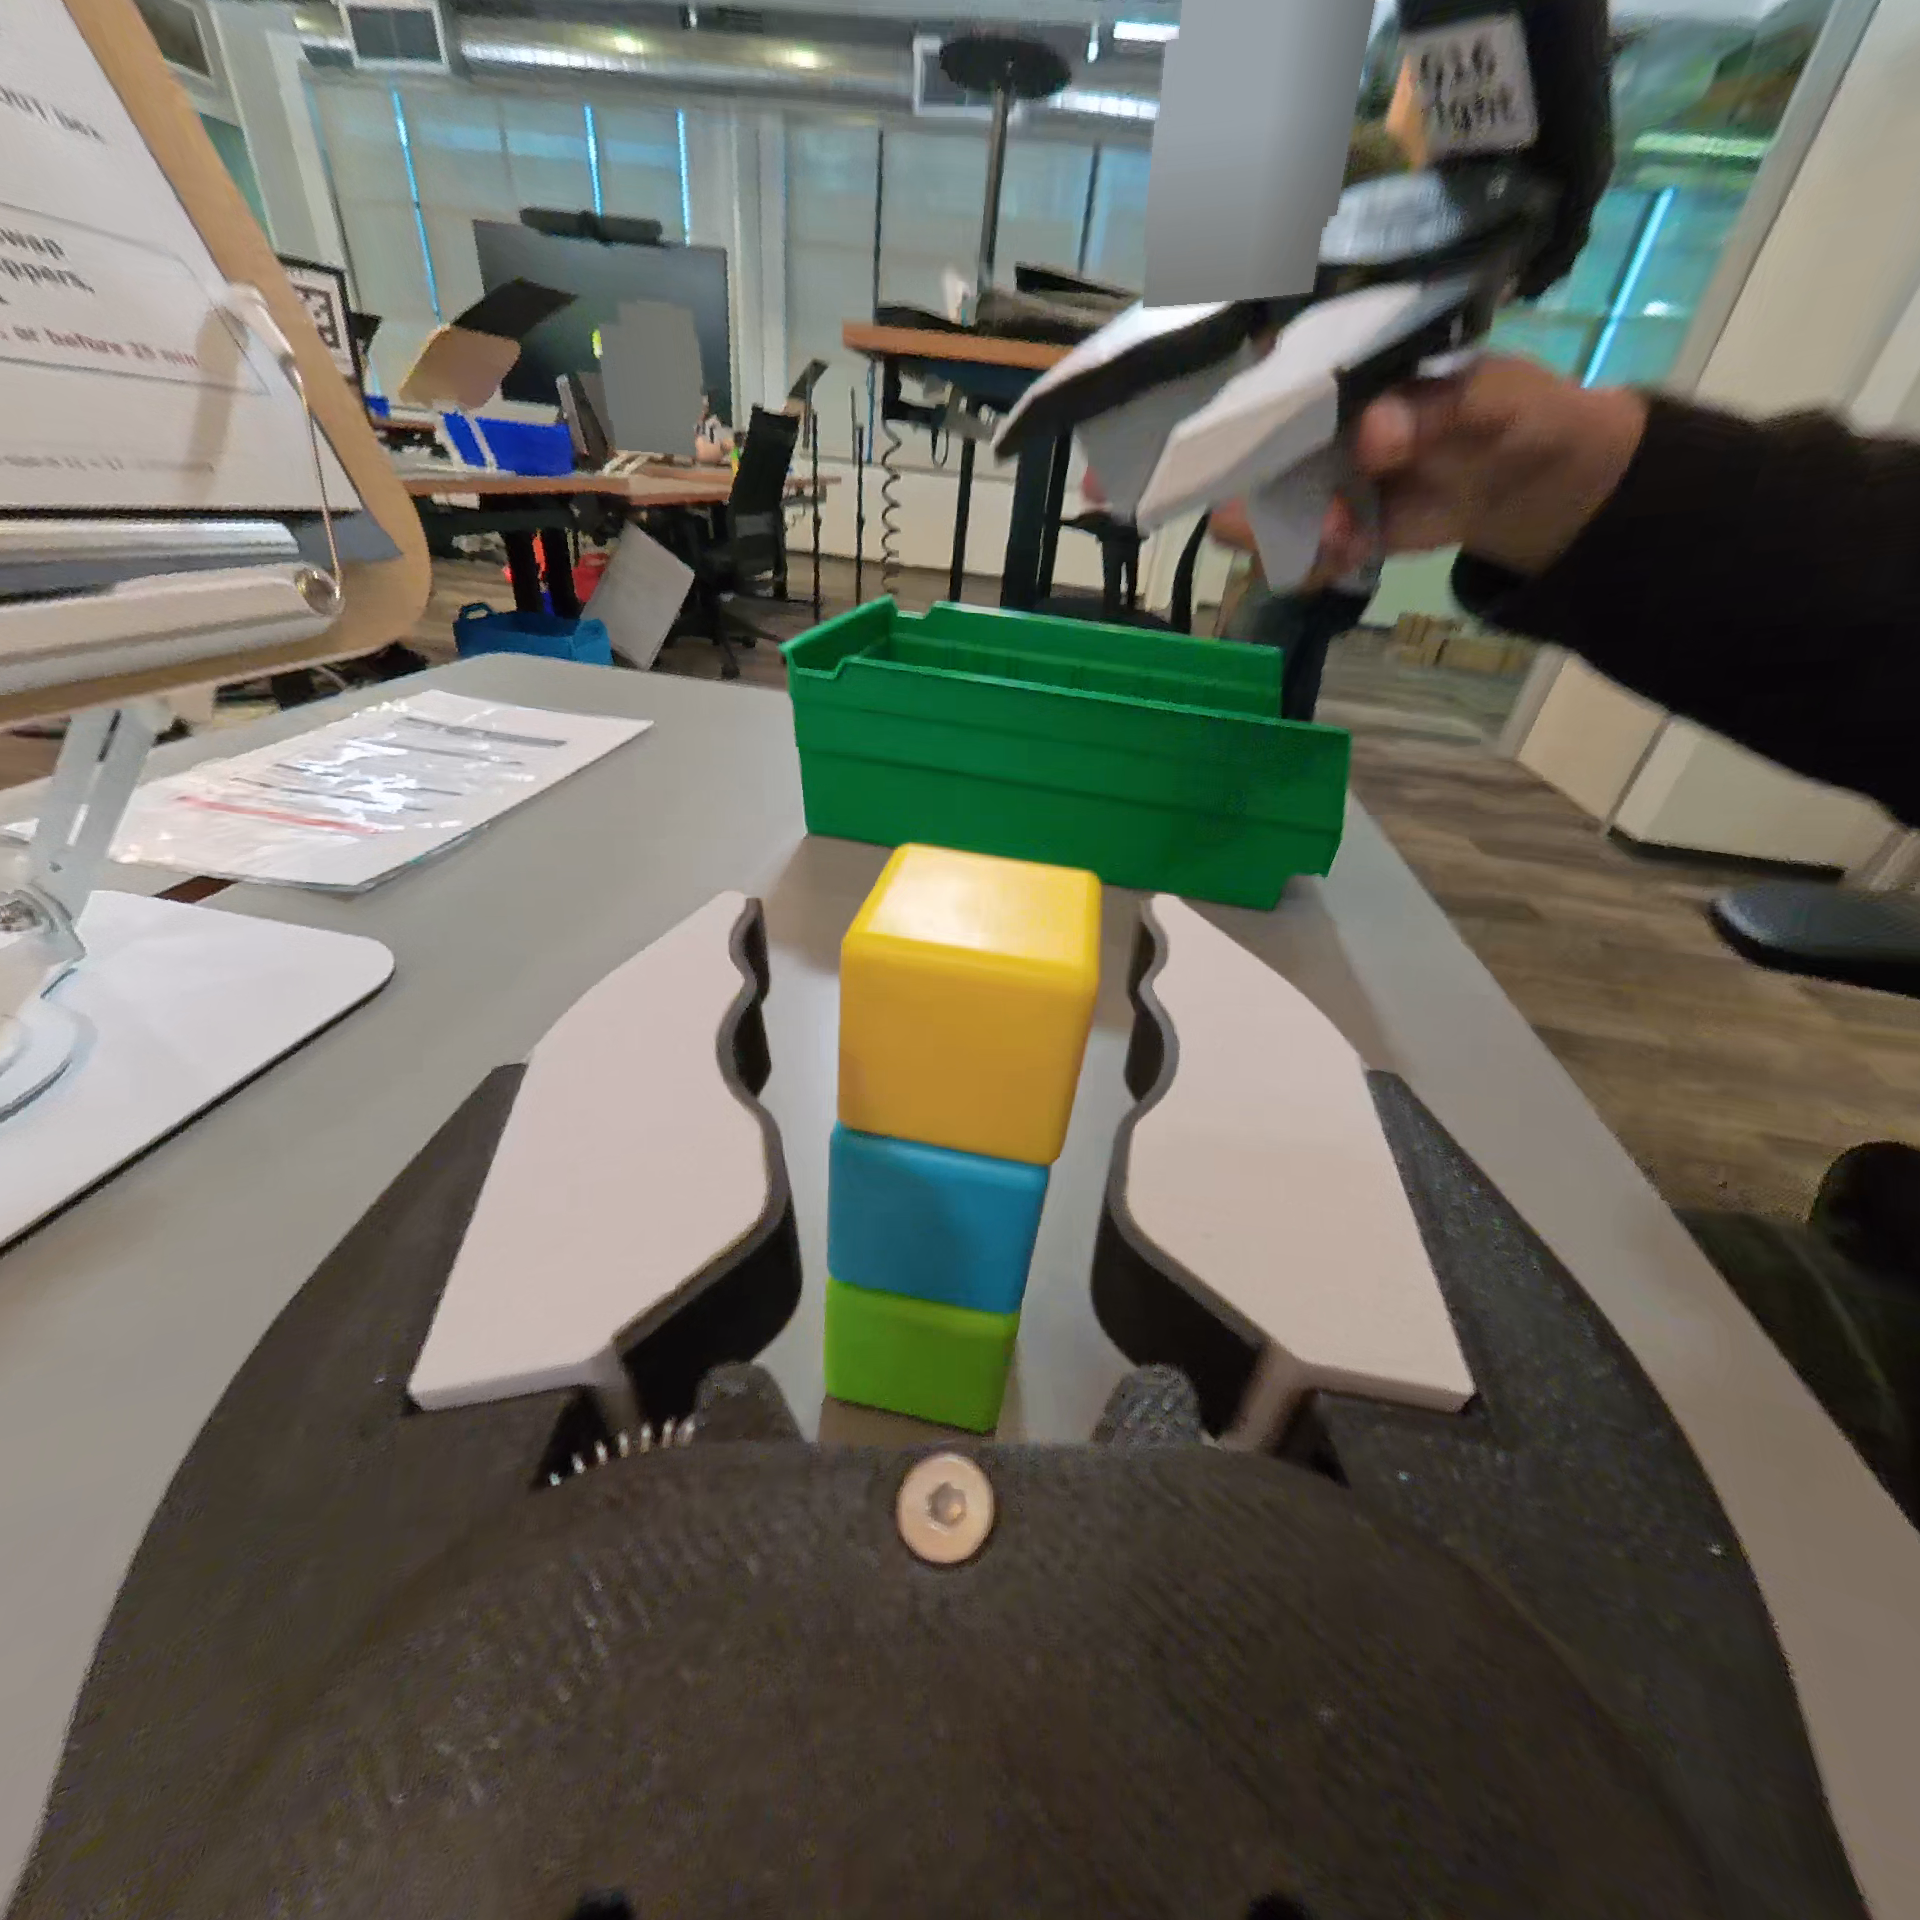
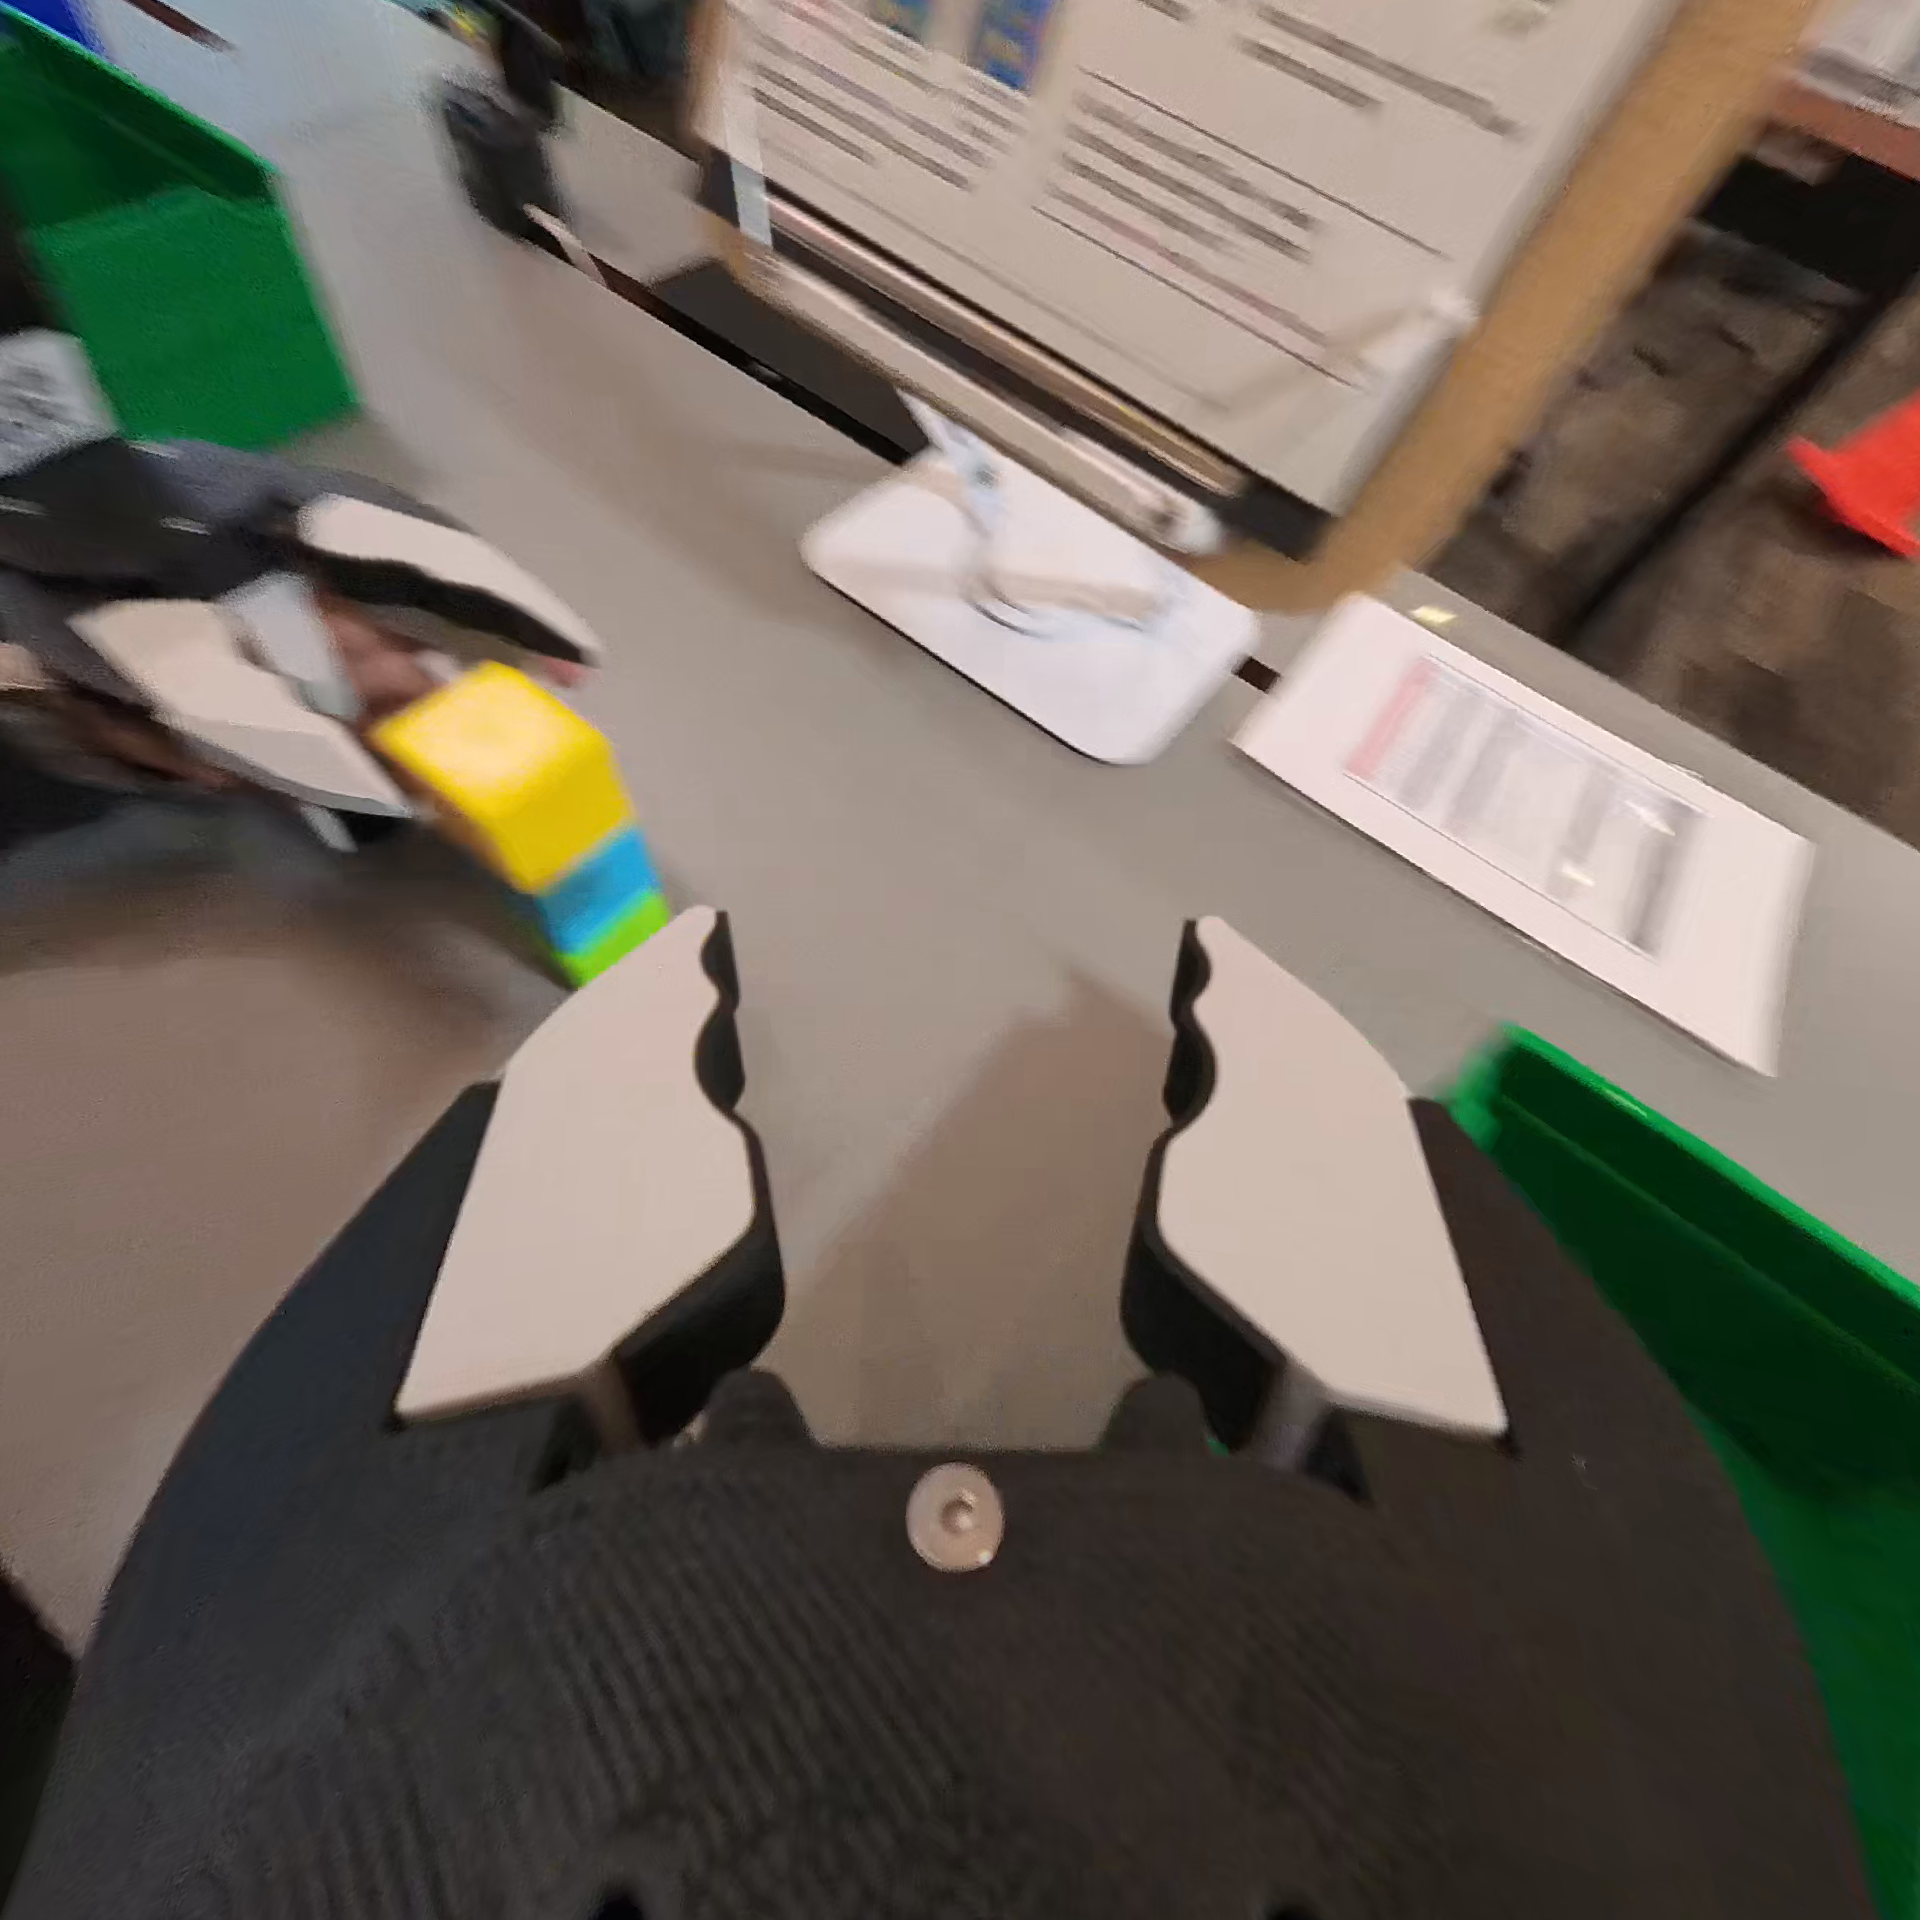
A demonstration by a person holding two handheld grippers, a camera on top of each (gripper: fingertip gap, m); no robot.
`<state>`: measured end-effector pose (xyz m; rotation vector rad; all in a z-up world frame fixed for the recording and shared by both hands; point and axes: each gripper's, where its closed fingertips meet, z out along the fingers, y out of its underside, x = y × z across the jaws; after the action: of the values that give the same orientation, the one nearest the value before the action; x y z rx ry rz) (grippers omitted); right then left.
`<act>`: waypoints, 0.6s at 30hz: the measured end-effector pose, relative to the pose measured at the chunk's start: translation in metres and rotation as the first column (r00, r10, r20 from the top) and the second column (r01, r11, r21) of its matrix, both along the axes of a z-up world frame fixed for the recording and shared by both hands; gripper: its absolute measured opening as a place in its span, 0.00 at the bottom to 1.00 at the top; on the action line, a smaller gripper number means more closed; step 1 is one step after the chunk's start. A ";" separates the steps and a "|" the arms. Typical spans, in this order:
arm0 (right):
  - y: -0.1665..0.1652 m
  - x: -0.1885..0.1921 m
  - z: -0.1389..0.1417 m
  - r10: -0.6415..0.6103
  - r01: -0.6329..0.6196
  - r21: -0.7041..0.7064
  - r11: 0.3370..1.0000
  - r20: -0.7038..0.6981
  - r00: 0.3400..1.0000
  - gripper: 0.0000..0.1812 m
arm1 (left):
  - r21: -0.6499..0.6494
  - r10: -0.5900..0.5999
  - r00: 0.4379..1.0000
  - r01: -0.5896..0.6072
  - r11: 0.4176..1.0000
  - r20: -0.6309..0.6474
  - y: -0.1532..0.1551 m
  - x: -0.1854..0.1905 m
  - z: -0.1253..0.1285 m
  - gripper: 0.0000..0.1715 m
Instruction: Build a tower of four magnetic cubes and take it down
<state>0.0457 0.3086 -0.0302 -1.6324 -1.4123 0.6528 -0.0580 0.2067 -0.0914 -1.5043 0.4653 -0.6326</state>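
Observation:
A tower of three cubes stands on the grey table [image 1: 623, 1039]: a yellow cube [image 1: 966, 1008] on top, a blue cube [image 1: 935, 1216] in the middle, a green cube [image 1: 920, 1351] at the bottom. My left gripper [image 1: 945, 914] is open, with one finger on each side of the tower and a gap on both sides. My right gripper [image 2: 951, 930] is open and empty over bare table, to the right of the tower [image 2: 520, 769]. In the left wrist view it hangs in the air at upper right [image 1: 1091, 447], above the bin. I see no fourth cube.
A green bin [image 1: 1060, 769] stands just behind the tower; a green bin edge [image 2: 1714, 1299] lies close to my right gripper. A clipboard stand with a white base [image 1: 156, 1039] and a printed sheet [image 1: 364, 779] lie at the left. The table's edge runs along the right.

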 end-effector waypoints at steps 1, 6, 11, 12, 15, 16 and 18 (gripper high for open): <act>-0.019 -0.016 -0.004 0.056 -0.057 -0.028 0.998 -0.035 0.998 0.44 | 0.008 -0.008 1.000 0.007 1.000 0.014 -0.002 -0.002 0.005 0.42; -0.087 -0.076 -0.032 0.267 -0.275 -0.049 0.960 -0.131 0.955 0.43 | -0.037 -0.020 0.997 0.017 0.999 -0.069 -0.009 -0.015 0.002 0.51; -0.102 -0.104 -0.041 0.333 -0.349 -0.058 0.935 -0.187 0.924 0.42 | -0.161 -0.078 0.977 0.046 0.986 -0.198 -0.013 -0.013 -0.041 0.51; -0.102 -0.108 -0.039 0.329 -0.352 -0.076 0.933 -0.213 0.920 0.41 | -0.178 -0.077 0.978 0.042 0.983 -0.194 -0.011 -0.013 -0.042 0.51; -0.098 -0.114 -0.036 0.315 -0.354 -0.121 0.927 -0.260 0.913 0.39 | -0.185 -0.052 0.980 0.016 0.983 -0.192 -0.007 -0.015 -0.043 0.49; -0.098 -0.115 -0.038 0.322 -0.363 -0.134 0.922 -0.256 0.912 0.40 | -0.192 -0.053 0.978 0.014 0.981 -0.200 -0.006 -0.014 -0.044 0.48; -0.098 -0.115 -0.045 0.340 -0.374 -0.134 0.917 -0.222 0.914 0.40 | -0.216 -0.057 0.973 0.008 0.976 -0.224 -0.005 -0.012 -0.049 0.47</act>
<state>-0.0689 0.2106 -0.0752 -1.4003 -1.5575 1.1470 -0.0697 0.2018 -0.1404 -1.7888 0.6147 -0.5499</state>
